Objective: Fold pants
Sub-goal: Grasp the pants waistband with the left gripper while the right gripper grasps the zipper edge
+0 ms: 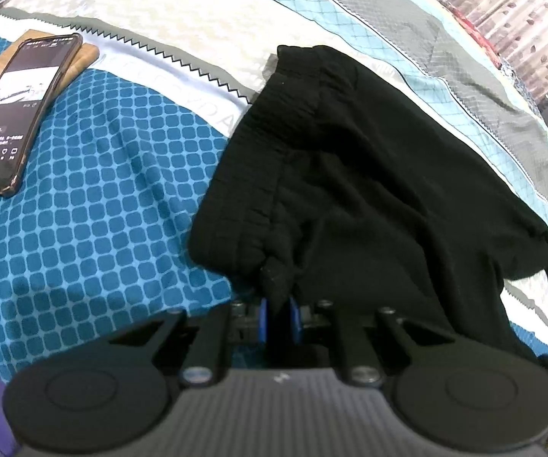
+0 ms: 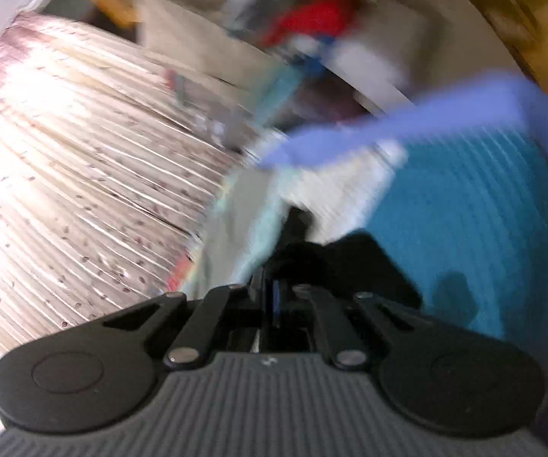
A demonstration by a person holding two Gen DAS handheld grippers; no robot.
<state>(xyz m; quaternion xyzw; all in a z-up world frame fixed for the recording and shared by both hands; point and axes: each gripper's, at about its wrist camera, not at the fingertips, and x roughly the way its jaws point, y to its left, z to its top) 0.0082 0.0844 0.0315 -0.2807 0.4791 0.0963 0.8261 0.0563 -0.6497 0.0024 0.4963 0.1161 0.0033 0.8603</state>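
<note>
1 pair of black crinkled fabric pants point(image 1: 342, 175) is pinched by the left gripper point(image 1: 278, 314) at 6 o'clock; the right gripper point(image 2: 277, 297) is clamped on black cloth; 1 cased smartphone point(image 1: 19, 114) is noted at 9 o'clock.

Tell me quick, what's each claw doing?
Left gripper: shut on the pants.
Right gripper: shut on black cloth, likely the pants; view blurred.

Left tongs point(image 1: 281, 314) and right tongs point(image 2: 276, 297) both pinched closed.

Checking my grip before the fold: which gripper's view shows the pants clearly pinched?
The left gripper: its blue pads clamp a bunched corner of the black pants. The right gripper's view is motion-blurred, with dark fabric at its tips.
</note>
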